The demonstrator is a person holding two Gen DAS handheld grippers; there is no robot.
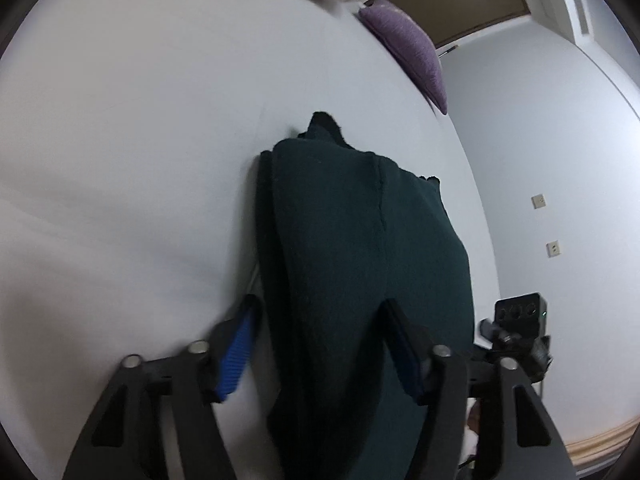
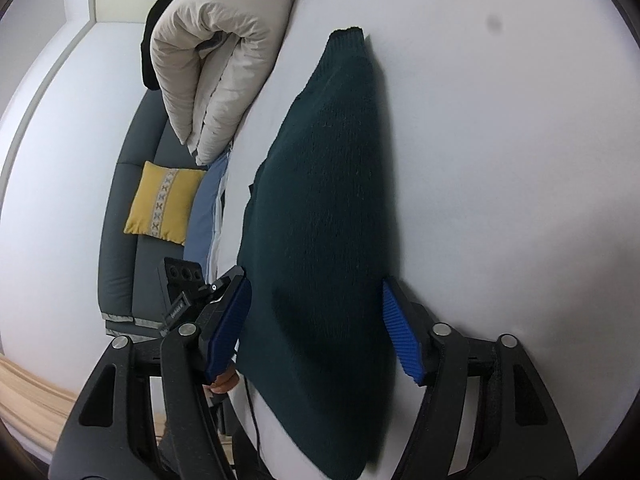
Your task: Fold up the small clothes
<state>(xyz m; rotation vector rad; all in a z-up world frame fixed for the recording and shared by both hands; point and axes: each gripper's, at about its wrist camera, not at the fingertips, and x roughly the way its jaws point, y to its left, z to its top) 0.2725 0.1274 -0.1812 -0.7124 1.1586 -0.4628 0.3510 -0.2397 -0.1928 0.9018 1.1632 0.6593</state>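
Note:
A dark green knitted garment (image 1: 360, 240) lies folded into a long narrow shape on the white bed sheet (image 1: 140, 140). It also shows in the right wrist view (image 2: 320, 220). My left gripper (image 1: 320, 344) is open, its blue pads (image 1: 236, 360) on either side of the garment's near end without clamping it. My right gripper (image 2: 316, 328) is open too, its blue pads (image 2: 400, 336) straddling the garment's near part. The other gripper's camera block shows at each view's edge.
A purple cushion (image 1: 412, 48) lies at the bed's far edge. A rolled beige duvet (image 2: 216, 64) sits at the bed's end. Beside the bed are a grey sofa (image 2: 120, 240) with a yellow cushion (image 2: 164, 204) and white walls.

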